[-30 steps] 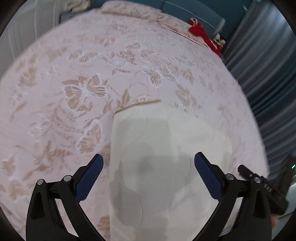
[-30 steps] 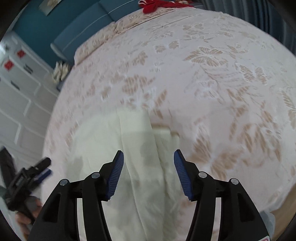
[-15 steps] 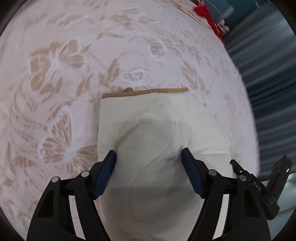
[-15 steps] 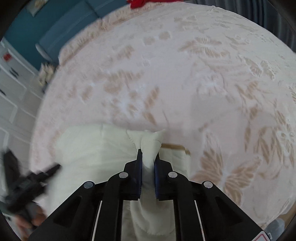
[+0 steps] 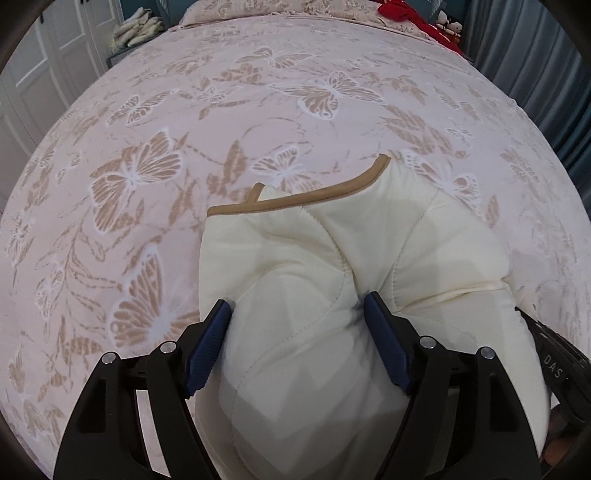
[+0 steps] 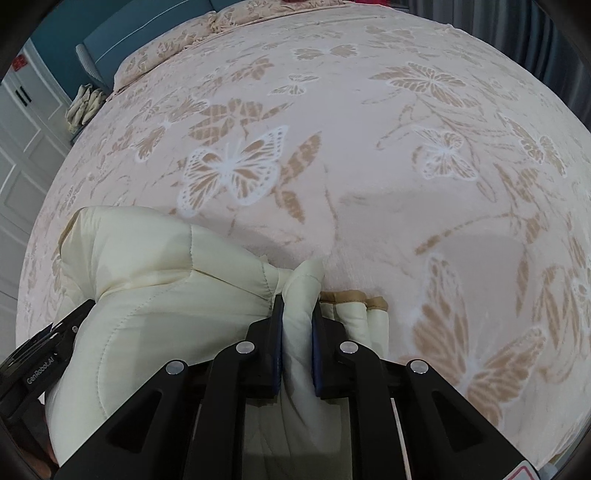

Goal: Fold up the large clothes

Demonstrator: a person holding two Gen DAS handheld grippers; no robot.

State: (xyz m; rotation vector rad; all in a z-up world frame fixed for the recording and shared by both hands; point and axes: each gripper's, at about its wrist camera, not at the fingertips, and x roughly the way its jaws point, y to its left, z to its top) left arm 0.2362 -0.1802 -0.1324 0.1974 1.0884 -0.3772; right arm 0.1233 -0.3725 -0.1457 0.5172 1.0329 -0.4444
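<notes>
While angled down, both grippers (image 5: pixel 297 334) (image 6: pixel 297 328) pinch quilted garment (image 5: pixel 295 266).

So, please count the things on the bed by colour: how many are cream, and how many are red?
Cream: 1, the quilted garment with tan trim
Red: 1, the red item at the far edge of the bedspread; what it is cannot be told
Total: 2
</notes>
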